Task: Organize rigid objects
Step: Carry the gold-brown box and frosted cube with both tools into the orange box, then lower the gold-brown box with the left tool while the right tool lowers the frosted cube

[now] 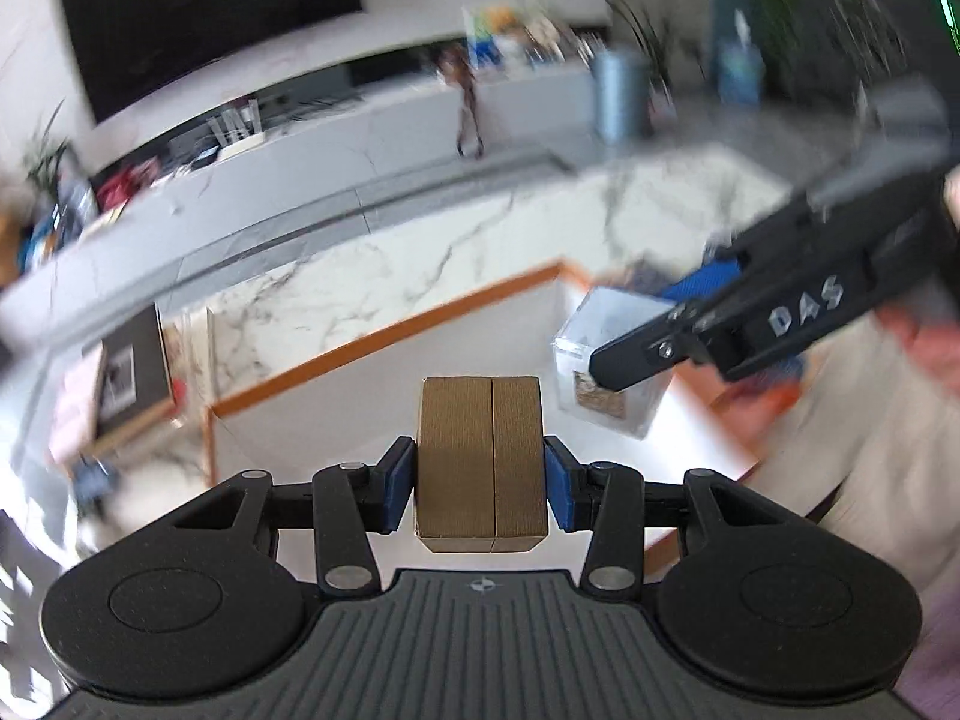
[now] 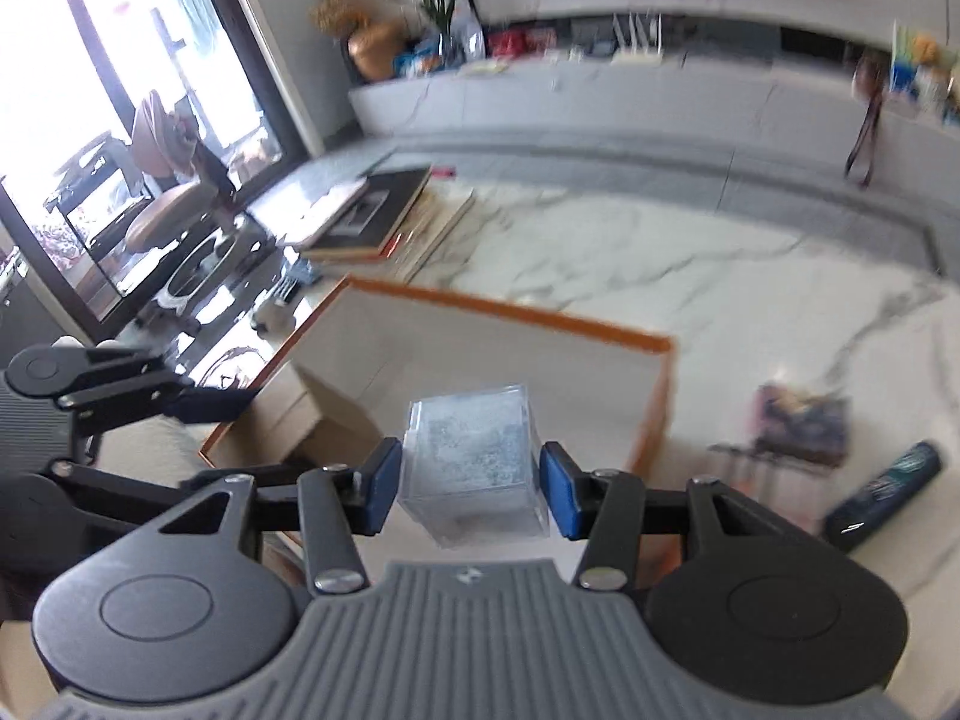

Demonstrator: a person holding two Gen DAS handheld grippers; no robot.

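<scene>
Left gripper (image 1: 479, 477) was clamped on a gold box (image 1: 482, 462): both blue pads (image 1: 397, 483) pressed flat against its side faces, the box upright between them, a seam running down the middle of its top face. It hung above the inside of the orange-rimmed tray (image 1: 384, 336), off the tray floor as far as the left wrist view showed.

Right gripper (image 2: 469, 483) was clamped on a clear plastic cube (image 2: 474, 465), frosted or speckled inside, contents too blurred to tell. The cube sat between the pads (image 2: 379, 480), also over the orange-rimmed tray (image 2: 510, 312), toward the tray's near side.

View differences:
- Left wrist view caught the right gripper (image 1: 624, 360) from outside, coming in over the tray's right corner with the clear plastic cube (image 1: 606, 372) under its finger; a brownish patch showed low in the cube. "DAS" lettering was readable on the gripper body.
- Right wrist view caught the left gripper (image 2: 198, 405) over the tray's left rim, but the gold box was hidden there.
- Only the right wrist view showed a dark teal bottle (image 2: 885, 495) lying on its side on the marble floor (image 2: 720, 300) right of the tray, a blurred colourful packet (image 2: 804, 423) between the bottle and the tray, and a stack of books (image 2: 378, 210) beyond the tray's far left corner.
- Everything beyond the tray was motion-blurred in both views.
</scene>
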